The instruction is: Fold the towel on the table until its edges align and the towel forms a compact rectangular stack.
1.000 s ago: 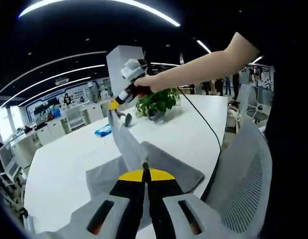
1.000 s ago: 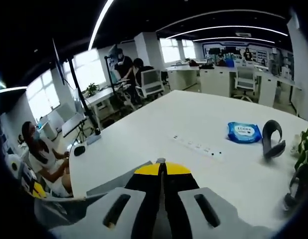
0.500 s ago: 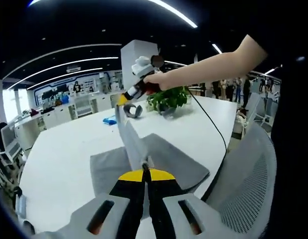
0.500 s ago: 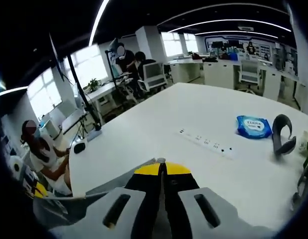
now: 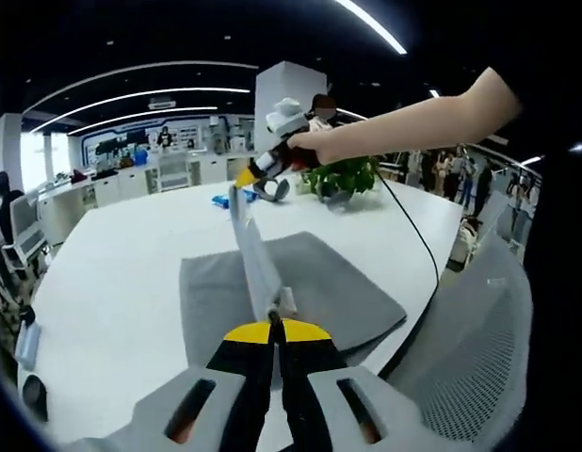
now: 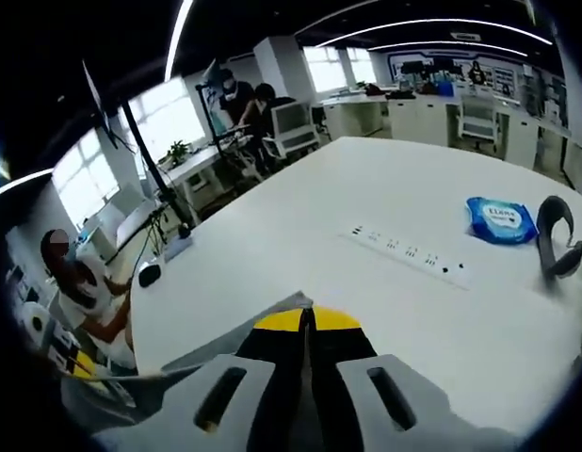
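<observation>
The left gripper (image 5: pixel 275 325) pinched the grey towel (image 5: pixel 338 292) at its near edge; the right gripper (image 5: pixel 242 179) clamped the far end, stretching a raised fold straight between them above the white table (image 5: pixel 112 273).

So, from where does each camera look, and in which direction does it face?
Left gripper view: rides on the left gripper, facing across the gray towel toward the plant; the person's arm and right gripper show, lifting a towel edge.
Right gripper view: rides on the right gripper, facing over the white table toward desks and windows.
Shared: towel, table, blue packet.
</observation>
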`<state>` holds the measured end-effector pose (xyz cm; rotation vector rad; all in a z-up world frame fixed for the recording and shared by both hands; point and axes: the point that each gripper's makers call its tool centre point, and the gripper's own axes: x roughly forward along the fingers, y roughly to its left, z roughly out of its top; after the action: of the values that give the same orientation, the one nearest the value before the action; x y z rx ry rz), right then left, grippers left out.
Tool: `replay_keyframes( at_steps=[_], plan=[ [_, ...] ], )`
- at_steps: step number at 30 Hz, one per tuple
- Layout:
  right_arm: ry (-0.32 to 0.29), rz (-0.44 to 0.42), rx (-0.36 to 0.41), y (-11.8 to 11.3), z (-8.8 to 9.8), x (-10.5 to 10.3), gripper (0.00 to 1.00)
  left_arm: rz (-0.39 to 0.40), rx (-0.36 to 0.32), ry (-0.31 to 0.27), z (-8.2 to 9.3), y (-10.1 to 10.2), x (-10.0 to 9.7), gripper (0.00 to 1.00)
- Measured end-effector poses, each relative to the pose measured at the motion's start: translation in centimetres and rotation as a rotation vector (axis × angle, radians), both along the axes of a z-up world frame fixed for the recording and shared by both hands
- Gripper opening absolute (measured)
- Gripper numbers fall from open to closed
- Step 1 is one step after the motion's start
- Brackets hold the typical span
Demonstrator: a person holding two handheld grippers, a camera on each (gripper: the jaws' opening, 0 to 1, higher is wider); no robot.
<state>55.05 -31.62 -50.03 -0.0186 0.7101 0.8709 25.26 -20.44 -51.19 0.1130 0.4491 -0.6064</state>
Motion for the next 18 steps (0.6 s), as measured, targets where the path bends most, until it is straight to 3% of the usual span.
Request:
replay_keyframes(
  at_steps=[10,14,18],
  plan=[
    [0.026,-0.011,0.013,1.4,-1.5,0.3,0.00,0.064,-0.055,0.086,-3.0,2.1,0.6,0.01],
    [0.044,-0.012,0.005,2.0,-2.7,0.6,0.00,0.132,-0.150,0.145,-4.2,3.2,0.9,0.01],
    [0.077,-0.026,0.016,2.6,-3.9,0.6,0.00,0.164,-0.162,0.152,-5.3,4.3,1.2,0.01]
  ],
)
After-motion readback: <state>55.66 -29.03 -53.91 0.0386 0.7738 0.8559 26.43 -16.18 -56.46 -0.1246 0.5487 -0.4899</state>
